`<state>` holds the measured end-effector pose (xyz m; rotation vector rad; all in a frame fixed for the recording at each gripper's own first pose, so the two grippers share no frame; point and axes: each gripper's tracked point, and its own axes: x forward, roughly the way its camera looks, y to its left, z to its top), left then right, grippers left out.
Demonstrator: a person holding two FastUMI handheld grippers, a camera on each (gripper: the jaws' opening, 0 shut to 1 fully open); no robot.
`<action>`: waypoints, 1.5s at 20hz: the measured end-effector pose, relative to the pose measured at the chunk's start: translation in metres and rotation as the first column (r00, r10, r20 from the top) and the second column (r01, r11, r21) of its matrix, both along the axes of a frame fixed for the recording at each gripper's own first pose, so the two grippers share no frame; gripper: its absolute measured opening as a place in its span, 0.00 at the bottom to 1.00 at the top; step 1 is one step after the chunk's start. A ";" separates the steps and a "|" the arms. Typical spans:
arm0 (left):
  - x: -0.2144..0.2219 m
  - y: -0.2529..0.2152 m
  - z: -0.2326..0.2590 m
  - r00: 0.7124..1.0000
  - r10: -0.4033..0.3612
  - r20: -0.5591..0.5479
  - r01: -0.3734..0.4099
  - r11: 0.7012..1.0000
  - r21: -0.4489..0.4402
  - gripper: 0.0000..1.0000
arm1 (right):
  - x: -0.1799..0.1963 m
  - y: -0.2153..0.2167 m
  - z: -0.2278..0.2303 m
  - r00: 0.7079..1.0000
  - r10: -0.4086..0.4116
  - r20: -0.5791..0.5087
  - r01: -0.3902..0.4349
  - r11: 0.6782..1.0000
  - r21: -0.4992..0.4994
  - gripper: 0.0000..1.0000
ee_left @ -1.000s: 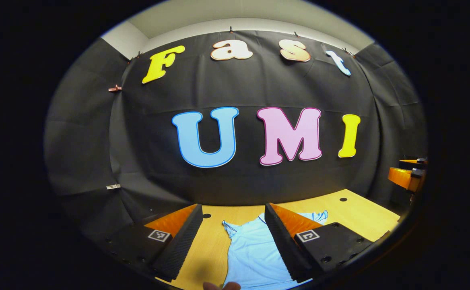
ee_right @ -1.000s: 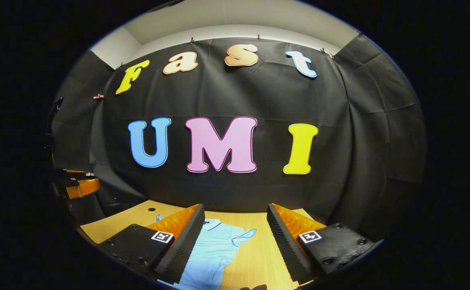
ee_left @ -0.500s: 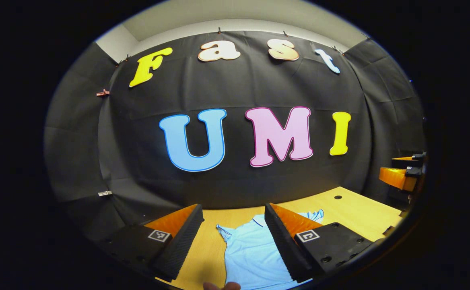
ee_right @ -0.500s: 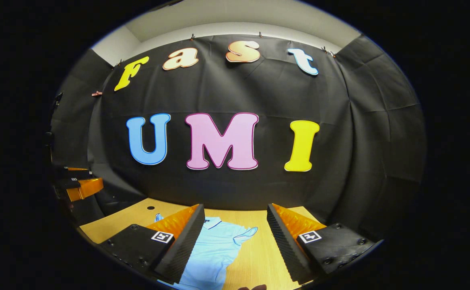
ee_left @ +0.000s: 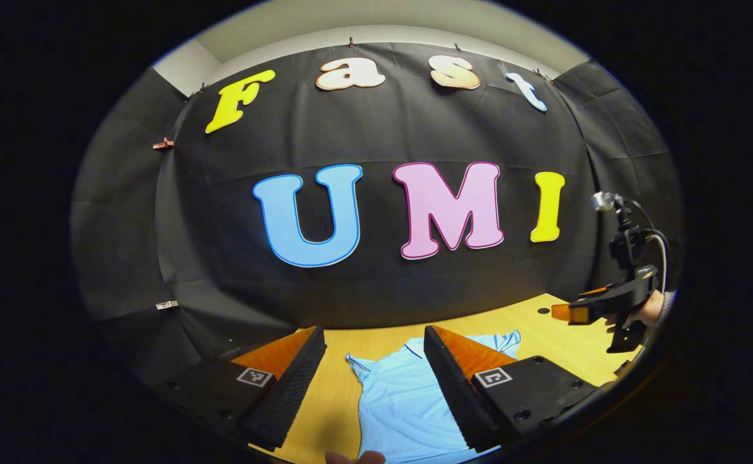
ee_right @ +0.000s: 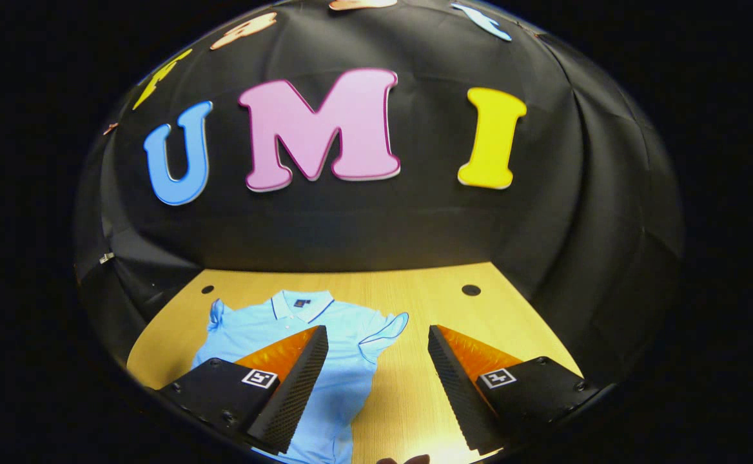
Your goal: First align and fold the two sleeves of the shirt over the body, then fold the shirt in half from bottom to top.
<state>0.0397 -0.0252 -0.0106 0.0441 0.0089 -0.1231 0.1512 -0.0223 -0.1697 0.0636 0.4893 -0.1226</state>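
Left gripper [ee_left: 374,374] hovered low over table [ee_left: 570,345], fingers [ee_left: 293,380] wide apart, gripping nothing. Between them, at 6 o'clock of left gripper view, lay shirt [ee_left: 402,399], flat on the wood, collar end pointing away toward 12. Left sleeve [ee_left: 358,366] stuck out at about 11 of the shirt body, not folded in. Farther off at 3 o'clock showed the right gripper [ee_left: 576,312], held up above the table edge by a hand [ee_left: 652,308]; finger gap not readable from there.

Right gripper view: right gripper [ee_right: 376,380] tilted down at the table, fingers [ee_right: 460,380] apart, nothing held. Shirt [ee_right: 344,374] sat at 7 to 8 o'clock, partly under the near-left finger. Right sleeve [ee_right: 383,332] lay spread toward 12 between the fingers, slightly curled, apart from both. Collar [ee_right: 299,303] beyond it at 11, other sleeve at 10. Bare wood at 5 o'clock, holes in the tabletop farther back, then booth wall [ee_right: 363,232].

Judged progress: nothing done yet. Both sleeves out, body full length, hem end out of frame. Left to do: both sleeve folds, then bottom-to-top fold. Right gripper looked lined up for a first grab at its sleeve.
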 end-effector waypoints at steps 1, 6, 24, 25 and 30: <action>0.002 0.000 -0.003 1.000 0.006 -0.005 -0.006 1.000 0.001 0.98 | 0.011 -0.001 -0.016 1.000 -0.004 -0.028 0.005 1.000 0.019 0.97; 0.010 -0.003 -0.011 0.999 0.027 -0.035 -0.027 1.000 0.005 0.98 | 0.058 -0.012 -0.080 0.989 -0.027 -0.145 0.035 0.998 0.057 0.98; 0.018 0.025 -0.059 0.975 0.161 -0.155 -0.159 0.987 0.027 0.98 | 0.113 -0.005 -0.230 0.929 -0.040 -0.367 0.024 0.998 -0.049 0.98; 0.019 0.026 -0.060 0.974 0.166 -0.157 -0.164 0.986 0.025 0.98 | 0.114 -0.008 -0.231 0.928 -0.053 -0.368 0.041 0.998 -0.041 0.97; 0.022 0.031 -0.066 0.971 0.170 -0.168 -0.169 0.985 0.019 0.98 | 0.112 -0.017 -0.225 0.924 -0.087 -0.373 0.095 0.995 0.003 0.93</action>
